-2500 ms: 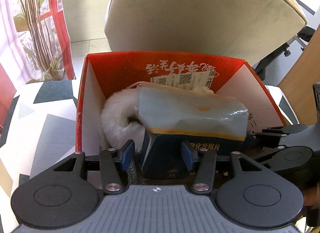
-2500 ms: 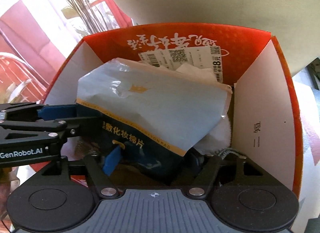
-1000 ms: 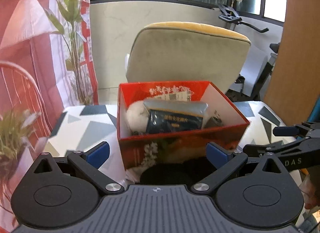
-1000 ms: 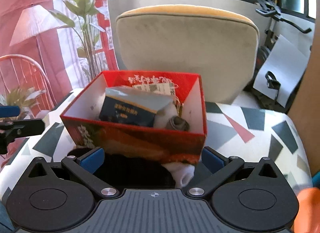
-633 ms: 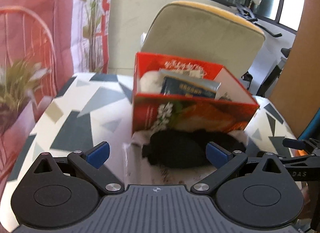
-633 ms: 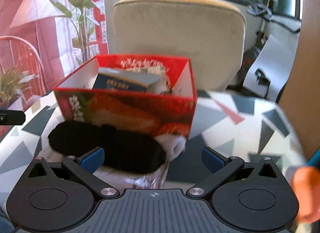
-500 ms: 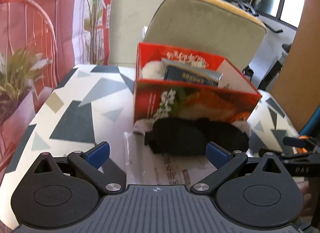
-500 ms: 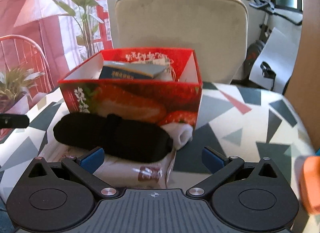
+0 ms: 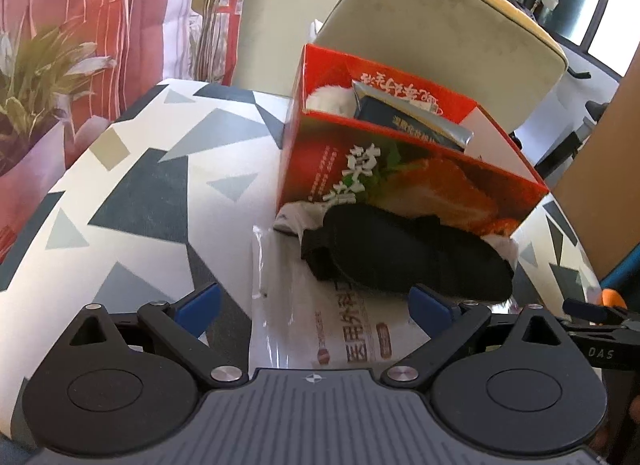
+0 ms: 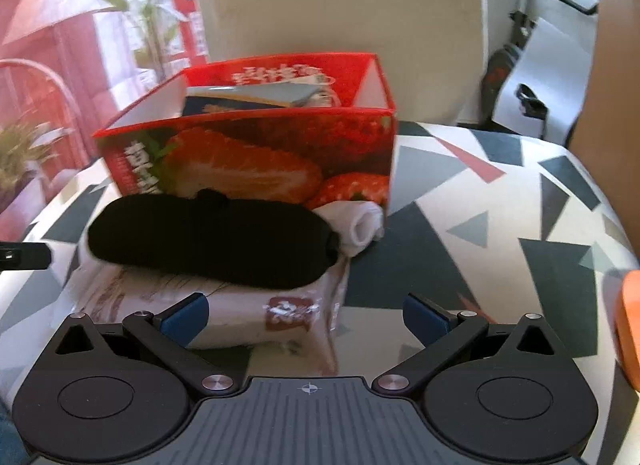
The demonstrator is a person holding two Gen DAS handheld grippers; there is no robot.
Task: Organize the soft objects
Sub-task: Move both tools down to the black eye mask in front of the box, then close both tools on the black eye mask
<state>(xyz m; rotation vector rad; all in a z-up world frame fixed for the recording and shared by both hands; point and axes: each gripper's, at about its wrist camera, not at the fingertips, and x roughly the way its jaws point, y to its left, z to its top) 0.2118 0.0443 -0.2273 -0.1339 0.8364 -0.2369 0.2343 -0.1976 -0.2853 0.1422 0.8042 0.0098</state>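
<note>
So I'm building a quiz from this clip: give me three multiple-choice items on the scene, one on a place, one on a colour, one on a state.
1. Where is the black pouch?
A. inside the box
B. on a white packet in front of the box
C. on the chair

2. The box is mostly:
A. red
B. green
C. blue

3. The right tongs are:
A. shut on the pouch
B. open
C. out of view

Answers: B, it rests on the packet outside the box; A, its walls are red; B, fingers wide apart, holding nothing.

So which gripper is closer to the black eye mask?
Left, I think. The left gripper hangs open with the black eye mask almost between its fingers. The right gripper is open too, a bit further back in front of it.
</note>
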